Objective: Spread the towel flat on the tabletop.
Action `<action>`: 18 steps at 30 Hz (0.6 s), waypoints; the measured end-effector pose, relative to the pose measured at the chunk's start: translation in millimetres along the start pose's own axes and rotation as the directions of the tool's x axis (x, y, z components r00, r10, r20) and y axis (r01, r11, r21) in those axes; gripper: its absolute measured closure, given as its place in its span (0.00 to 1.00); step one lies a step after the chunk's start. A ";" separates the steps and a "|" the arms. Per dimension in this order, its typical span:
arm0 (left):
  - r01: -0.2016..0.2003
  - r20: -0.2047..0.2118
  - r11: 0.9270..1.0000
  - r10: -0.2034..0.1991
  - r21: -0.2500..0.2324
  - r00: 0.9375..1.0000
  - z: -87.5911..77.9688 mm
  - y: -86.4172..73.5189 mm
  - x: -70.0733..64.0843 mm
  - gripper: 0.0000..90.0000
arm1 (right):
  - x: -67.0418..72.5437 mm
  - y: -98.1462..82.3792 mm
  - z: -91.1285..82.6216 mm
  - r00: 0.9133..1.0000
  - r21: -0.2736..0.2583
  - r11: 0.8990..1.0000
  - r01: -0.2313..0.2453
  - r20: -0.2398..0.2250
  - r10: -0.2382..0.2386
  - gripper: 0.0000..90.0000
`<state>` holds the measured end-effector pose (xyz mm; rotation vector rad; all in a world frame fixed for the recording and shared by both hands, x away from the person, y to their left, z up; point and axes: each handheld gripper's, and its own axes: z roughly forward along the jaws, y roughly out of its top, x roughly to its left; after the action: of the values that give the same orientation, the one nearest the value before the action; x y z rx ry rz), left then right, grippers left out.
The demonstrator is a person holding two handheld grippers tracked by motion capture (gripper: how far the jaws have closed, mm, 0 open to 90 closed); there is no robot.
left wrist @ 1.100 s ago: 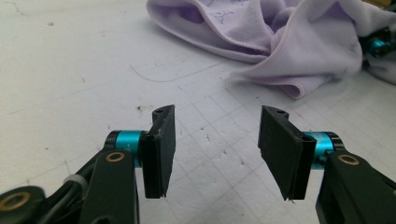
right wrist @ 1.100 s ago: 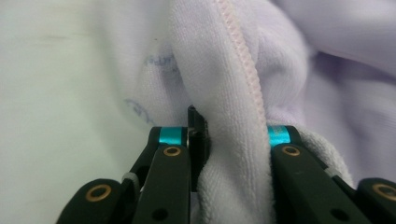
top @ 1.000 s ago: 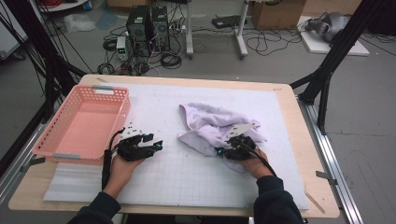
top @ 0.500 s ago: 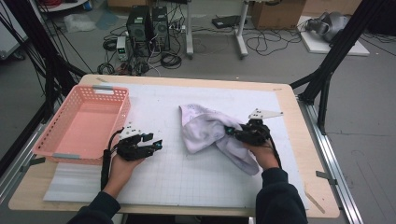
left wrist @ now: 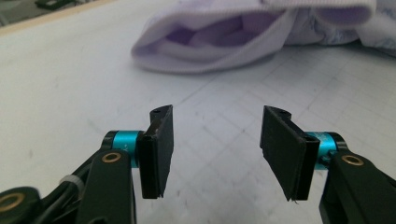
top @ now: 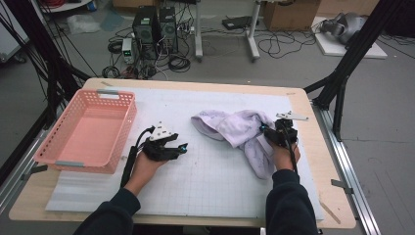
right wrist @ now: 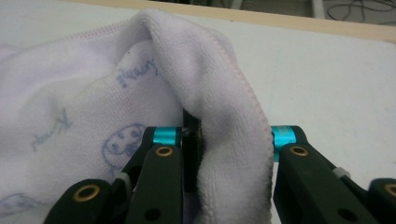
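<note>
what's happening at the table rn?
A person works a gripper in each hand on a lilac towel lying bunched on the white mat. The right gripper has a fold of it between its jaws, which have just been opening. The left gripper is open, pointed at the towel. A pink basket sits left.

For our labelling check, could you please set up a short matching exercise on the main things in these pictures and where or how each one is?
Things:
1. pale lilac terry towel
2. pink plastic lattice basket
3. left gripper
4. right gripper

States:
A. jaws apart over the bare white mat
B. at the table's left edge
C. closed on a fold of cloth
D. crumpled right of centre

Pairs: 1-D, 2-B, 3-A, 4-C
</note>
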<state>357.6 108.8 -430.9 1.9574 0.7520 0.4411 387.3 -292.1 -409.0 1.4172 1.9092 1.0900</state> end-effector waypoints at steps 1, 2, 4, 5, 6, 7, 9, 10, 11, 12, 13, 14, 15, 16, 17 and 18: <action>-0.029 0.006 1.000 0.029 -0.003 1.000 6.6 5.2 -0.6 0.49 | 1.7 0.6 -1.4 1.000 0.002 1.000 0.014 -0.002 -0.014 0.81; -0.045 0.018 0.999 0.045 -0.006 0.999 10.8 8.4 -0.7 0.49 | 2.8 1.1 -2.2 1.000 -0.001 1.000 0.030 -0.007 -0.030 0.81; -0.082 0.034 0.997 0.082 -0.001 0.996 24.3 16.3 -2.2 0.49 | 2.5 0.8 -2.3 0.999 0.002 0.999 0.032 -0.012 -0.032 0.82; -0.107 0.047 0.994 0.106 0.009 0.993 33.8 19.8 -3.7 0.50 | 1.6 0.5 -2.1 0.999 0.003 1.000 0.029 -0.014 -0.029 0.82; -0.125 0.060 0.992 0.124 0.014 0.990 41.5 21.6 -5.6 0.50 | 0.6 0.2 -1.6 1.000 0.004 1.000 0.017 -0.017 -0.017 0.82; -0.142 0.068 0.990 0.140 0.021 0.988 47.2 22.6 -6.9 0.50 | -0.4 0.0 -1.4 1.000 0.004 1.000 0.012 -0.018 -0.012 0.82; -0.186 0.093 0.982 0.181 0.039 0.979 60.7 24.9 -10.1 0.50 | -0.6 -0.1 -0.9 1.000 0.004 1.000 0.009 -0.023 -0.009 0.82; -0.203 0.098 0.979 0.199 0.035 0.975 66.5 25.9 -12.3 0.50 | -0.7 -0.2 -0.8 1.000 0.004 1.000 0.010 -0.024 -0.010 0.82; -0.213 0.098 0.977 0.210 0.029 0.973 71.2 27.2 -14.6 0.51 | -0.8 -0.2 -0.8 1.000 0.004 1.000 0.008 -0.027 -0.008 0.82; -0.214 0.109 0.976 0.210 0.026 0.972 75.9 28.7 -16.7 0.51 | -1.1 -0.3 -0.9 1.000 0.004 1.000 0.010 -0.030 -0.010 0.82; -0.214 0.115 0.977 0.211 0.021 0.971 80.4 30.0 -19.0 0.51 | -1.7 -0.4 -0.8 0.999 0.001 1.000 0.012 -0.031 -0.012 0.82; -0.227 0.118 0.973 0.222 0.030 0.968 84.7 31.5 -21.1 0.52 | -1.9 -0.4 -1.0 0.999 0.000 1.000 0.008 -0.033 -0.008 0.82; -0.238 0.125 0.970 0.232 0.038 0.965 88.6 33.4 -22.6 0.52 | -2.1 -0.4 -1.3 0.999 0.002 1.000 0.006 -0.036 -0.006 0.82; -0.235 0.135 0.971 0.228 0.037 0.964 92.4 34.8 -24.5 0.52 | -2.3 -0.4 -1.4 0.999 0.001 1.000 0.004 -0.039 -0.004 0.82; -0.248 0.140 0.968 0.240 0.045 0.961 96.1 36.5 -26.0 0.54 | -2.4 -0.5 -1.6 0.999 0.002 1.000 0.003 -0.039 -0.002 0.82; -0.243 0.150 0.968 0.231 0.065 0.961 99.4 38.3 -27.1 0.56 | -2.4 -0.5 -1.7 0.999 0.003 1.000 0.002 -0.040 -0.001 0.82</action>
<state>407.8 12.0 -444.5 2.1422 0.4530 0.4138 386.5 -294.9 -408.7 1.4052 1.9404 1.1235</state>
